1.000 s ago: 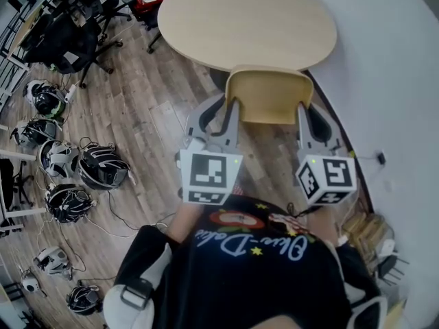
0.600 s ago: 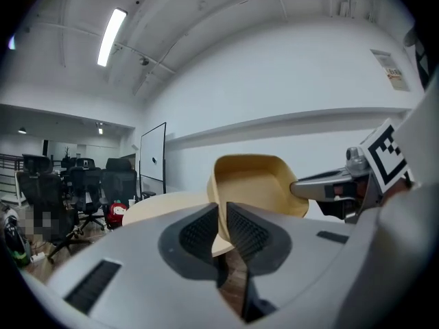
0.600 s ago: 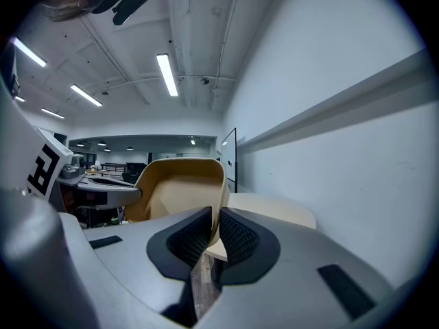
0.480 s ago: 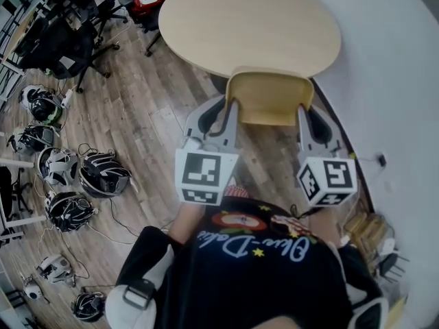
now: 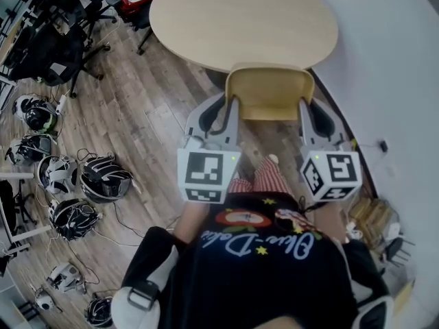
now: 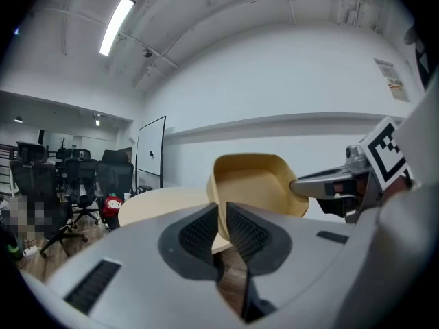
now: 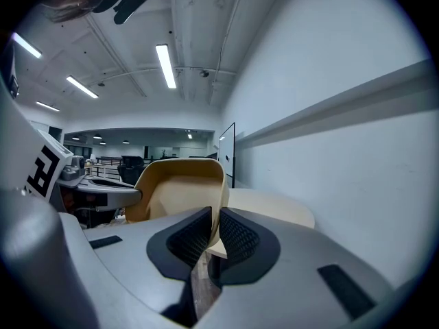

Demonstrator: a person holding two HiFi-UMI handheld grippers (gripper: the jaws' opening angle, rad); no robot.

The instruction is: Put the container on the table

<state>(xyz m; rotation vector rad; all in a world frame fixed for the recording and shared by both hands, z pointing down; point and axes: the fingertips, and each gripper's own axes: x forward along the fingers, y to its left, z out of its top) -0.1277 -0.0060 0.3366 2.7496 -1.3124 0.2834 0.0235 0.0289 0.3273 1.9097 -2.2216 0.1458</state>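
**A:** Looking down in the head view, where is the tan, tub-shaped plastic container [image 5: 269, 94]?

**B:** It's in the air, slung between the two grippers. Its far edge shows at the near rim of the round, pale-wood surface [image 5: 240, 19], and I can't tell whether it overhangs it. The left gripper [image 5: 226, 105] has the left wall and the right gripper [image 5: 306, 105] has the right wall.

**A:** And the left gripper view?

**B:** The black ribbed fingers [image 6: 199, 232] are closed on the container [image 6: 250, 184] at its left rim. The thin wall rises between the pads and the hollow opens away to the right. The surface [image 6: 164, 201] lies beyond it.

**A:** The right gripper view?

**B:** It's the mirror of that. The fingers [image 7: 236, 238] are pinched on the right wall, and the container [image 7: 175, 190] spreads to the left, empty as far as I can see. The surface [image 7: 274, 208] is ahead, beside the white wall.

**A:** How will it handle?

**B:** It should be light, I'd say. It looks stiff enough to hold its shape, though so thin a wall may flex under the pinch. Smooth plastic could also slide through the pads if one side pulls harder than the other.

**A:** So where should it be held?

**B:** Just where it is, on the two opposite rims. It should be kept level, and neither side let go until the base sits flat on the surface.
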